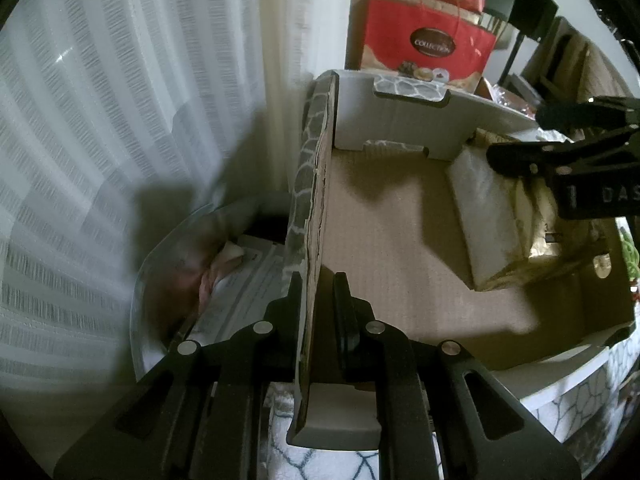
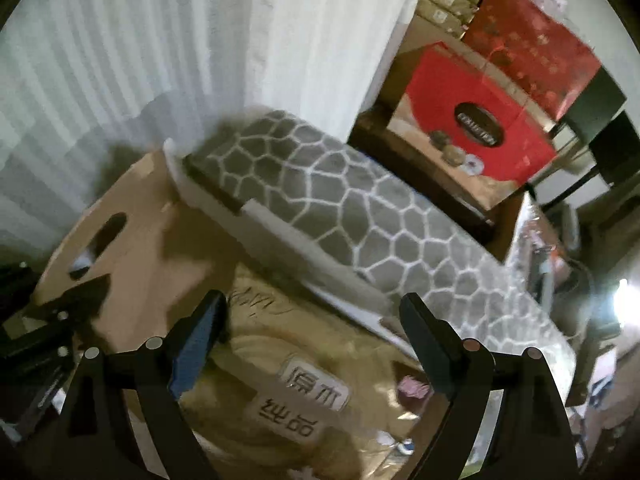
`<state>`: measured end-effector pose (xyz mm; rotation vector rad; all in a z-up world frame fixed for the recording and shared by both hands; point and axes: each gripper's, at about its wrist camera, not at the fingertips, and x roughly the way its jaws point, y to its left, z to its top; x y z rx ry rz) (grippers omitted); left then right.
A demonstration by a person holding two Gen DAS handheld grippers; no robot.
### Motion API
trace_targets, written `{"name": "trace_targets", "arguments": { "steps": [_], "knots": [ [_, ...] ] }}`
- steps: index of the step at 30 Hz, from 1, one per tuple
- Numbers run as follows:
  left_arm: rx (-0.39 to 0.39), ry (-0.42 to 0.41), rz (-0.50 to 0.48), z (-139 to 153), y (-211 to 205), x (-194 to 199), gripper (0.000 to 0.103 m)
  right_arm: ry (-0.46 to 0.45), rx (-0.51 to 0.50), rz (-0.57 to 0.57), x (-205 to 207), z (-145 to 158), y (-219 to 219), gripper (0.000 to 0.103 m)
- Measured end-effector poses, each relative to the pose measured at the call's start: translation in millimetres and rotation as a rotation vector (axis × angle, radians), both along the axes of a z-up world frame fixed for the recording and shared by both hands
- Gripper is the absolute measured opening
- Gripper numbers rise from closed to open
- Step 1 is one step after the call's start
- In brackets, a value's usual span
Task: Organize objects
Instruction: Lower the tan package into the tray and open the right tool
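1. Left gripper (image 1: 318, 292), bottom centre of the left wrist view: fingers clamped on the upright side wall of the cardboard box (image 1: 316, 184). Judged purpose: steady the box and hold the wall out of the way while the other hand works inside.
2. Box interior fills the centre and right of that view. Brown floor mostly bare; a wrapped package (image 1: 492, 216) lies at the right side.
3. Right gripper (image 1: 516, 136), right edge of the left wrist view: reaches in from the right, hanging above the package. Contact not confirmed.
4. Right wrist view: right gripper (image 2: 312, 320) at lower centre, fingers spread wide, nothing pinched between them. The tan package (image 2: 280, 360) with printed characters sits directly below and between the fingers.
5. Patterned grey flap (image 2: 340, 208) of the box runs diagonally across the middle; red gift box (image 2: 472, 120) at upper right, outside the box.
6. Pose: both grippers angle steeply downward. Frame is motion-blurred.
7. Judgement: open fingers are positioned either to take or to leave the package; cannot tell which.
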<state>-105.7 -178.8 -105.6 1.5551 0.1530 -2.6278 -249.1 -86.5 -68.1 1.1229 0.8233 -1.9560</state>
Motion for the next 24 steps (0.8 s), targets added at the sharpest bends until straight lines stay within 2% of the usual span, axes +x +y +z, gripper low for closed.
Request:
{"name": "trace_targets", "arguments": {
  "steps": [6, 12, 13, 19, 22, 24],
  "knots": [
    [0.004, 0.000, -0.001, 0, -1, 0, 0.012, -0.073, -0.144, -0.021, -2, 34, 23, 0.089],
    [0.004, 0.002, 0.000, 0, 0, 0, 0.012, -0.093, -0.172, -0.091, -13, 56, 62, 0.089],
    [0.004, 0.002, 0.066, 0, 0, 0, 0.012, -0.090, -0.170, -0.098, -13, 57, 68, 0.089],
    [0.002, 0.003, 0.067, 0, 0, 0, 0.012, -0.133, -0.181, -0.126, -9, 50, 89, 0.089],
    [0.003, 0.005, 0.070, 0, 0, 0, 0.012, -0.173, -0.228, -0.092, 2, 56, 79, 0.079],
    [0.005, 0.005, 0.072, 0, 0, 0, 0.012, -0.207, -0.255, -0.053, 11, 59, 65, 0.063]
  ]
}}
